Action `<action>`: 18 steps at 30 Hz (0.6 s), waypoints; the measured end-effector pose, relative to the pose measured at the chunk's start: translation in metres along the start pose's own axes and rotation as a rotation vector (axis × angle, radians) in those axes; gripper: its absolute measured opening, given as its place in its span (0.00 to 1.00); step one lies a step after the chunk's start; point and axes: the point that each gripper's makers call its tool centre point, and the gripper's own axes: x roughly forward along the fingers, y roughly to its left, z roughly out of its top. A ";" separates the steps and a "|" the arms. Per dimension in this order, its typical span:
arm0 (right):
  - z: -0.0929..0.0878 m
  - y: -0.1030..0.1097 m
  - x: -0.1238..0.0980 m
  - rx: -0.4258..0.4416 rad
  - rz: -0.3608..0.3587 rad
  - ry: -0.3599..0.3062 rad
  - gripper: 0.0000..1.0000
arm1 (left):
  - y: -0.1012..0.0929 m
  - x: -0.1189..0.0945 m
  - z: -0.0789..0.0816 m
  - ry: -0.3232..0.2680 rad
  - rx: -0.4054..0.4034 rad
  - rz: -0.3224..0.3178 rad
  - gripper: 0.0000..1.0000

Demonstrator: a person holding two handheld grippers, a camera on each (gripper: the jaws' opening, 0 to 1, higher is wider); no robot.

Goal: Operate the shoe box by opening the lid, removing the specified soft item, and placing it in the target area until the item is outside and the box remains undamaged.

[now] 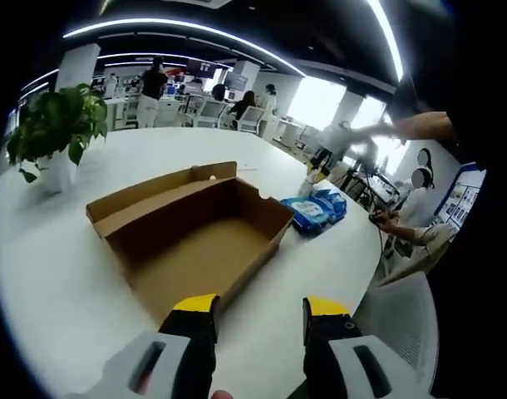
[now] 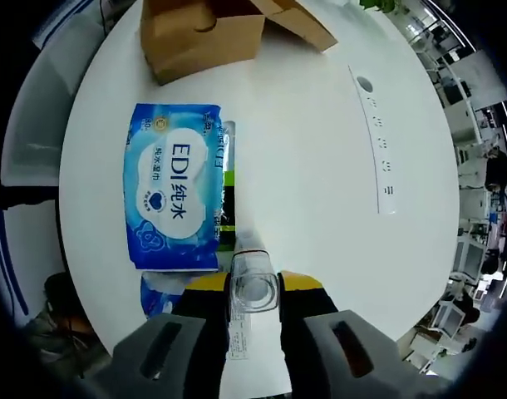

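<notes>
The brown cardboard shoe box (image 1: pixel 195 241) lies open on the white round table (image 1: pixel 54 283), its inside bare and its lid folded back. Just right of it rests a blue wipes pack (image 1: pixel 317 209), which the right gripper view sees from above (image 2: pixel 172 184). My left gripper (image 1: pixel 260 309) hovers open in front of the box with nothing between its jaws. My right gripper (image 2: pixel 253 287) is shut on a clear bottle (image 2: pixel 252 291) with a green label, which reaches down beside the pack. The box corner (image 2: pixel 199 33) lies beyond.
A potted plant (image 1: pixel 58 125) stands at the table's far left. A long white socket strip (image 2: pixel 374 137) is set into the tabletop. A second blue pack (image 2: pixel 158 295) peeks out under the first. People sit and stand beyond the table, and an arm (image 1: pixel 403 125) reaches in from the right.
</notes>
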 end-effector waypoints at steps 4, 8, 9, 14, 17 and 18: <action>0.000 -0.003 0.001 -0.001 0.001 -0.001 0.20 | 0.001 -0.001 -0.001 0.000 -0.002 0.001 0.41; 0.000 -0.005 0.001 0.005 -0.003 -0.005 0.21 | 0.002 -0.001 -0.001 -0.002 -0.004 0.002 0.40; 0.000 -0.007 0.001 0.007 -0.006 -0.005 0.21 | 0.002 0.000 -0.001 -0.002 -0.004 0.002 0.40; -0.001 -0.010 0.000 0.016 -0.011 -0.010 0.21 | 0.001 0.001 -0.001 -0.001 -0.004 -0.003 0.40; -0.002 -0.010 -0.001 0.013 -0.012 -0.005 0.21 | 0.000 0.001 0.000 -0.005 -0.004 -0.005 0.40; -0.002 -0.009 -0.001 0.013 -0.012 -0.004 0.21 | 0.000 0.001 0.000 -0.006 -0.004 -0.006 0.40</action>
